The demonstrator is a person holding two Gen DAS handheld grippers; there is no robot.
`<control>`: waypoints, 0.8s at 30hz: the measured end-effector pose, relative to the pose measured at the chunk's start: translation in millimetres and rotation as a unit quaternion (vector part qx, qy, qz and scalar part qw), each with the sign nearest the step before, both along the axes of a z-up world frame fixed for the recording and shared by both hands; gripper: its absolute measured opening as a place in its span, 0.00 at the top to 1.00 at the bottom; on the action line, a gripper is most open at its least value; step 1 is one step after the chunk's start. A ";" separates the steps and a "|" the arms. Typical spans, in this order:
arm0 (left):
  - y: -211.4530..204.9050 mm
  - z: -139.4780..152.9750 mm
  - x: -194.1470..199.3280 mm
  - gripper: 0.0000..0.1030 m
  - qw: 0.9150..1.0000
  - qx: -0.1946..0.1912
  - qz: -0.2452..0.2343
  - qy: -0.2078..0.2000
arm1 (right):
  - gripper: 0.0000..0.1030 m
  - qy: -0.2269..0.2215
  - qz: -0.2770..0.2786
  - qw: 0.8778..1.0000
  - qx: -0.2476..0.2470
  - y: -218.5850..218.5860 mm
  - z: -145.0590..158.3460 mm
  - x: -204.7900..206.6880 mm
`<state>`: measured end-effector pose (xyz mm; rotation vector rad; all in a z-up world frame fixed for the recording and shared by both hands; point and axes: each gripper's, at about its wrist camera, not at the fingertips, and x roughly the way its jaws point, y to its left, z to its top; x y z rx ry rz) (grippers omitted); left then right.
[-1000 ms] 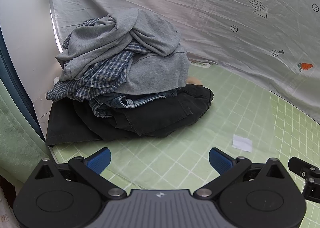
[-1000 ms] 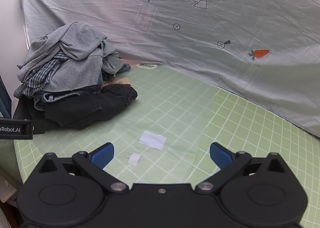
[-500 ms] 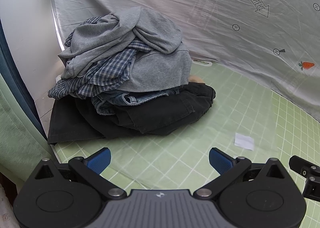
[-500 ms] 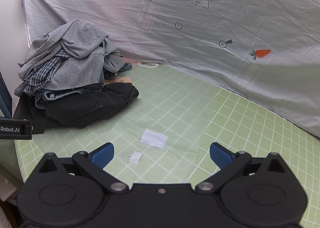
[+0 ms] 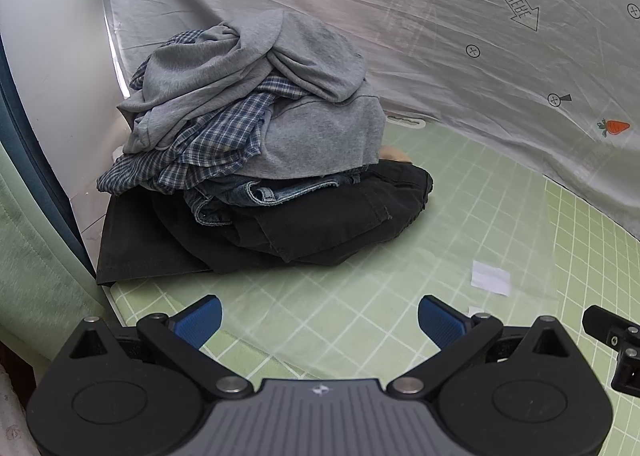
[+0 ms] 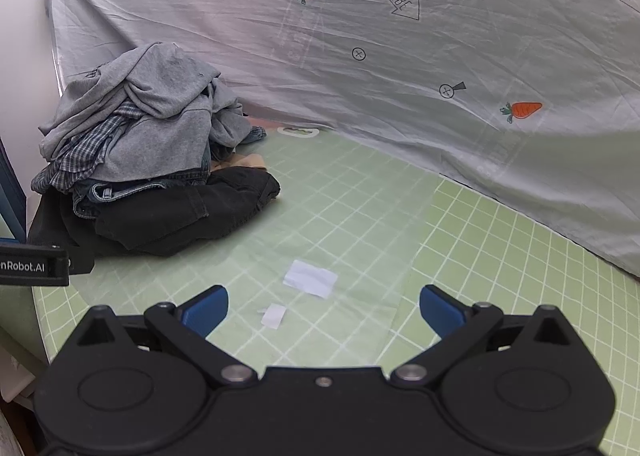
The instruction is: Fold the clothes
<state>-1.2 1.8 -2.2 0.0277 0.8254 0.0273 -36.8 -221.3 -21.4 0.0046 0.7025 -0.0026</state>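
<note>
Laundry to be folded sits as one unsorted pile [image 5: 256,160] at 11 o'clock in the left wrist view and 10 o'clock in the right wrist view, against the corner where the white wall meets the hanging grey sheet [image 6: 400,76].

Stack order, top to bottom:
1. Grey sweatshirt [image 5: 248,68], draped over the crown.
2. Blue checked shirt [image 5: 212,148], spilling toward 9 o'clock.
3. Jeans [image 5: 256,192], waistband exposed.
4. Black trousers [image 5: 320,224], spread widest and touching the green checked mat [image 5: 500,216].

Left gripper [image 5: 319,318]: jaws spread wide, holding nothing, low over the mat and just short of the pile's near edge. Right gripper [image 6: 323,306]: jaws likewise spread and empty, over bare mat, well apart from the pile. Two white paper scraps [image 6: 310,278] lie on the mat near the right gripper.

Assessment: no garment has been separated, so folding has not started. The wide jaw setting suits a pinch on thick bunched fabric. The sweatshirt is the logical first pick because it lies uppermost; pulling a lower item would likely topple the stack. The open mat at 3 o'clock of the pile probably serves as the folding area.
</note>
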 end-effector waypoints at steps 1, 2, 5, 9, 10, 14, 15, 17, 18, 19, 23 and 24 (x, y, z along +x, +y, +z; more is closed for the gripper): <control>0.1 0.0 0.1 0.00 1.000 0.000 0.000 0.000 | 0.00 0.000 0.000 1.000 0.000 0.0 0.1 -0.1; -0.1 0.2 0.0 0.00 1.000 0.000 0.000 0.000 | 0.00 0.000 0.001 1.000 0.000 -0.1 0.1 -0.1; 0.6 0.1 0.3 0.00 1.000 0.000 0.000 0.001 | 0.00 0.001 0.001 1.000 -0.001 0.1 0.1 -0.4; 0.0 -0.4 1.0 0.00 1.000 0.001 0.000 0.002 | 0.00 0.002 0.000 1.000 -0.002 -0.2 0.5 -0.3; -0.7 -0.9 0.1 0.00 1.000 0.001 0.000 0.002 | 0.00 0.002 0.000 1.000 -0.002 -0.2 0.3 -0.1; -0.6 -2.0 0.8 0.00 1.000 0.000 0.000 0.005 | 0.00 0.003 0.000 1.000 -0.002 0.7 -0.4 0.1; -0.8 -2.8 0.9 0.00 1.000 0.001 0.000 0.006 | 0.00 0.003 0.000 1.000 -0.002 1.0 -0.6 0.2; -1.0 -3.8 1.0 0.00 1.000 0.001 0.000 0.007 | 0.00 0.004 0.000 1.000 -0.002 1.5 -0.9 0.6; -1.1 -4.2 1.5 0.00 1.000 0.001 0.000 0.009 | 0.00 0.005 0.000 1.000 -0.002 1.3 -1.1 1.1; -1.2 -4.7 2.0 0.00 1.000 0.002 0.000 0.010 | 0.00 0.006 0.000 1.000 -0.002 1.0 -1.5 1.9; -0.7 -7.0 3.2 0.00 1.000 0.003 0.002 0.016 | 0.00 0.010 0.000 1.000 -0.001 1.8 -3.4 4.3; -0.2 -7.8 3.6 0.00 1.000 0.003 0.003 0.018 | 0.00 0.011 0.001 1.000 -0.001 2.0 -3.9 5.0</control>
